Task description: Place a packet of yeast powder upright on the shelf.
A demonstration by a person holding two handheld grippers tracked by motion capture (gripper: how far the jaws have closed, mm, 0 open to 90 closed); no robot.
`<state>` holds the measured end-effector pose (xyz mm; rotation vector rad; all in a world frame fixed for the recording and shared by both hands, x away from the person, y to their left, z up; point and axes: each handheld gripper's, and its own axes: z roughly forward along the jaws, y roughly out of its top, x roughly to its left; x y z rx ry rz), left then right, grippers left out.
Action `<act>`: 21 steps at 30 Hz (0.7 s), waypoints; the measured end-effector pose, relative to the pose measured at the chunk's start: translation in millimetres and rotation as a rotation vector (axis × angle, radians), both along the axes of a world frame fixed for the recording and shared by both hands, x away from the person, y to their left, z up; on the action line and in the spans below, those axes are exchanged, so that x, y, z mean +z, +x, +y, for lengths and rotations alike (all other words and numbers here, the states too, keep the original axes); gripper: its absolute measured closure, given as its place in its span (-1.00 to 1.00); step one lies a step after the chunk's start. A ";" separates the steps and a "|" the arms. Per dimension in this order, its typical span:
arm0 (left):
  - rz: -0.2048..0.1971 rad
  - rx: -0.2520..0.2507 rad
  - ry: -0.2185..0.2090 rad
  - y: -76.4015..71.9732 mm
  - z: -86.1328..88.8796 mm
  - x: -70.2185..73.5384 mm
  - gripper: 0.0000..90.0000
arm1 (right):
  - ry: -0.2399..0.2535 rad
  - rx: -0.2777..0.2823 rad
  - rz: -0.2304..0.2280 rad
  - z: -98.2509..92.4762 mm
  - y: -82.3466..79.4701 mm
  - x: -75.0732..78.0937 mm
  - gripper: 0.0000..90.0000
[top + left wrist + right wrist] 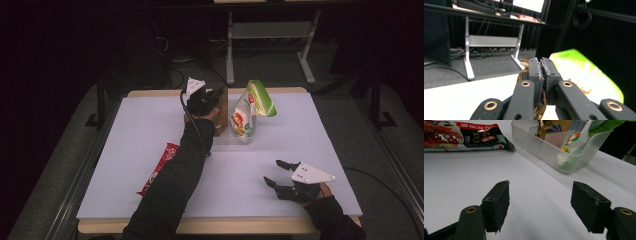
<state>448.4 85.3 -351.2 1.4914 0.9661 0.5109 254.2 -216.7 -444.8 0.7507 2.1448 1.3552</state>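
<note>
Grippers: two, one in each hand
Left gripper [541, 72]: jaws closed tight on the top edge of one gold-brown packet [524, 65]; it is held over the far end of the clear bin [544, 150], at the far middle of the table [150, 130]
Right gripper [540, 203]: jaws wide apart, nothing between them; it is low over the bare white top at the near right, well apart from the bin
Bin: one, clear plastic, with dividers; inside stand the gold-brown packet and one green and white bag [252, 107], side by side; the bag top leans over the rim
Red packet [159, 167]: one, lying flat on the table, left of the bin, partly under the left sleeve [175, 185]
Packets in all: three
</note>
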 end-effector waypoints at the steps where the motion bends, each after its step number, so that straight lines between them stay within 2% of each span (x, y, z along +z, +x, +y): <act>1: 0.000 -0.007 -0.004 -0.8 0.6 -1.6 0.92 | 0.000 0.000 0.001 0.1 0.0 0.0 -0.32; 7: -0.002 -0.042 0.007 -6.6 6.4 -3.7 0.90 | -0.004 0.001 0.003 0.9 0.3 -0.2 -0.32; 16: -0.006 -0.080 0.051 -12.7 14.5 -4.3 0.86 | -0.008 -0.001 0.007 1.2 0.3 -0.3 -0.31; 21: -0.011 -0.096 0.061 -17.0 16.7 -5.5 0.84 | -0.013 0.003 0.011 2.1 0.7 -0.9 -0.31</act>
